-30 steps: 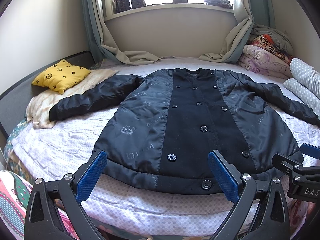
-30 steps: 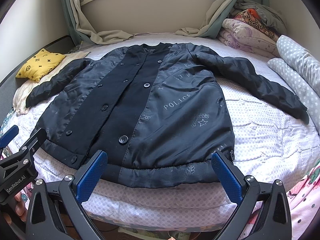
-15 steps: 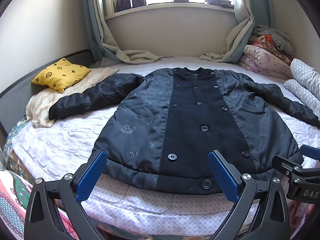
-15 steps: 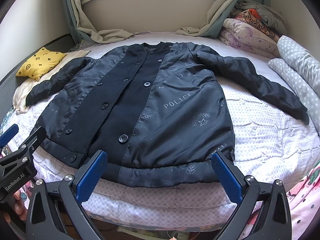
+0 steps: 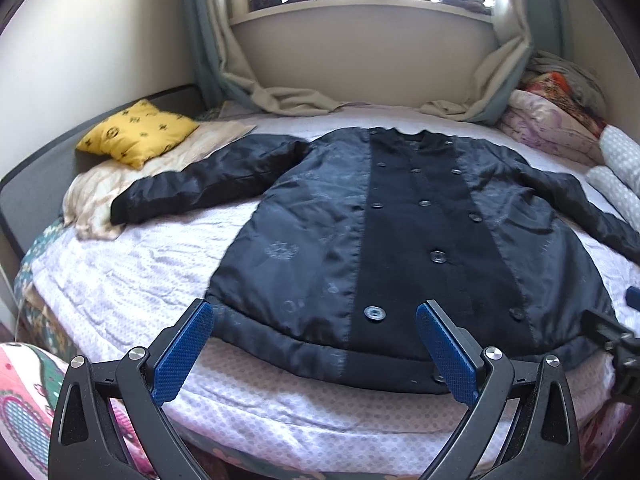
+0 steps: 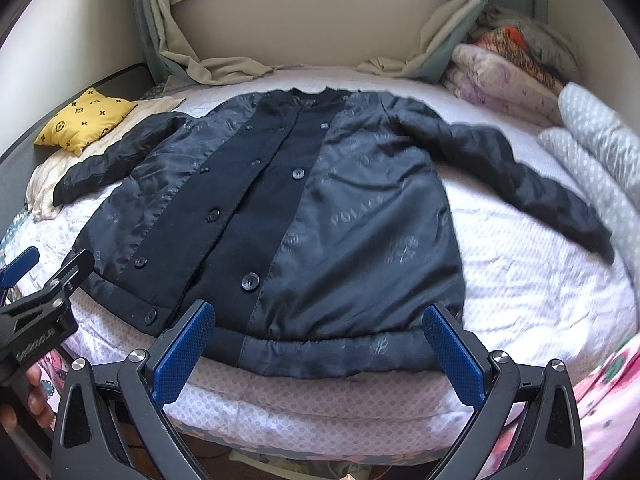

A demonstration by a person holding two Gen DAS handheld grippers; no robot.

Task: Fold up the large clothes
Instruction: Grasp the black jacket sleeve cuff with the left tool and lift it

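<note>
Coat: I see the dark coat (image 5: 404,240) lying front up on the bed (image 5: 132,264), buttoned, hem toward me, collar toward the window
Sleeves: both spread out sideways; one cuff rests on the cream cloth (image 5: 96,196) by the yellow pillow (image 5: 136,138), the other reaches toward the dotted grey bedding (image 6: 600,148)
Left gripper (image 5: 316,350): my blue pads are spread wide and hold nothing, hovering just short of the hem, left of the button placket
Right gripper (image 6: 320,350): also gaping and empty, in front of the hem's right half
Hand (image 6: 38,392): fingers visible gripping the left tool's handle at the frame edge
</note>
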